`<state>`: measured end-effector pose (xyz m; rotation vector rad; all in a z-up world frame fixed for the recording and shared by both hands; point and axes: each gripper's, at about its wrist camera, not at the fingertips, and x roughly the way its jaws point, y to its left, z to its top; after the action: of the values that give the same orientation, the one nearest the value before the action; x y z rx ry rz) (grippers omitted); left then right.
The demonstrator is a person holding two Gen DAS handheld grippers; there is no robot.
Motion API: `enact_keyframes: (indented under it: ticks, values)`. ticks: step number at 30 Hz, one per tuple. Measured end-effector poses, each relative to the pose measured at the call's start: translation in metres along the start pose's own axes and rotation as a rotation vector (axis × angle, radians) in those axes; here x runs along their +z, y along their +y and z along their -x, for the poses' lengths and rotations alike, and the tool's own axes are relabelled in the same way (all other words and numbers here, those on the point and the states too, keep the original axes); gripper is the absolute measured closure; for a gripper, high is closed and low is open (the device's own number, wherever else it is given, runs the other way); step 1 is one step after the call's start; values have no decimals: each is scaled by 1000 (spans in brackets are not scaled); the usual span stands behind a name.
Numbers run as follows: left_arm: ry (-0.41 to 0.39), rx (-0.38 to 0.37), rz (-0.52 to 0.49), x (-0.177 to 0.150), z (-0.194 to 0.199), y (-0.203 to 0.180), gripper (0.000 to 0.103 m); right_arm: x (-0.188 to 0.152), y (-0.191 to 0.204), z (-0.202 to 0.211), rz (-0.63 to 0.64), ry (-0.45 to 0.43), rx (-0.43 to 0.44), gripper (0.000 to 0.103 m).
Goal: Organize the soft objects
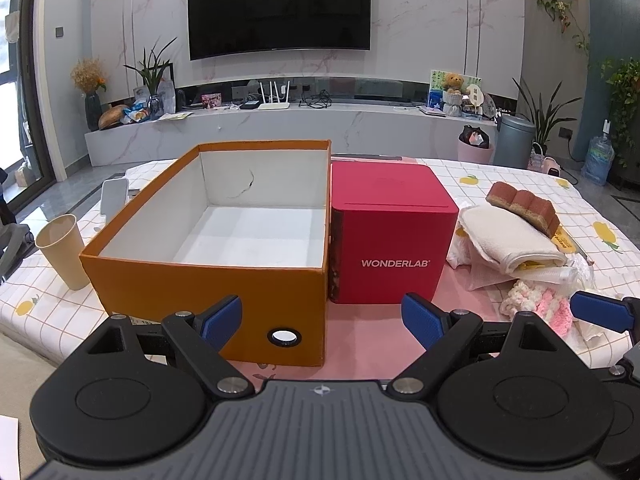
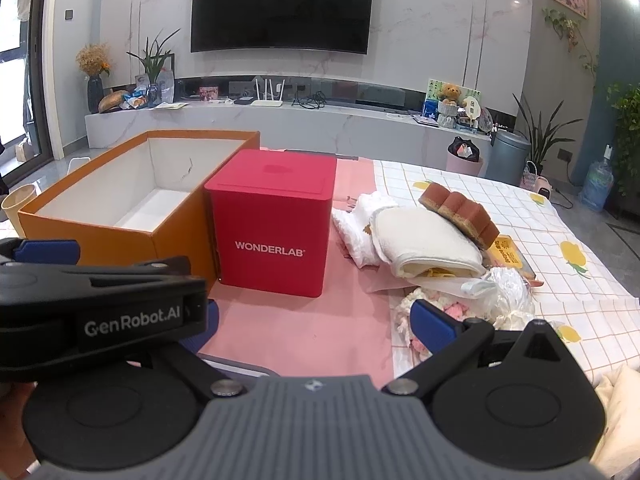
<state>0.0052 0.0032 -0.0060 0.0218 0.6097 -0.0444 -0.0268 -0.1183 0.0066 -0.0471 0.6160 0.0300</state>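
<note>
An empty orange box (image 1: pixel 208 280) (image 2: pixel 120 240) stands open-topped on the table, with a closed red WONDERLAB box (image 1: pixel 394 240) (image 2: pixel 272 232) touching its right side. Right of them lies a pile: a folded white towel (image 1: pixel 508 236) (image 2: pixel 428 240), a brown-red sponge (image 1: pixel 524 206) (image 2: pixel 460 212) on top, a pink-and-white knitted piece (image 1: pixel 536 304) (image 2: pixel 452 308) at the front. My left gripper (image 1: pixel 322 320) is open and holds nothing, facing the orange box's near corner. My right gripper (image 2: pixel 320 320) is open over the pink mat, its right finger touching the knitted piece.
A paper cup (image 1: pixel 64 252) stands left of the orange box. A crinkled plastic bag (image 2: pixel 504 292) and a yellow packet (image 2: pixel 506 254) lie in the pile. The left tool's black body (image 2: pixel 100 304) crosses the right wrist view's left side. Checked cloth (image 2: pixel 520 208) covers the table.
</note>
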Motion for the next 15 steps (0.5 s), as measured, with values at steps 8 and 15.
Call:
enact_keyframes:
  ticks: [8,15]
  values:
    - [0,9,-14,-2,-1,-1,0,0,1,-1,4,8,-1,3]
    - [2,16,-16,-4,-2,-1,0,-1,2,-1,10,19,-5,3]
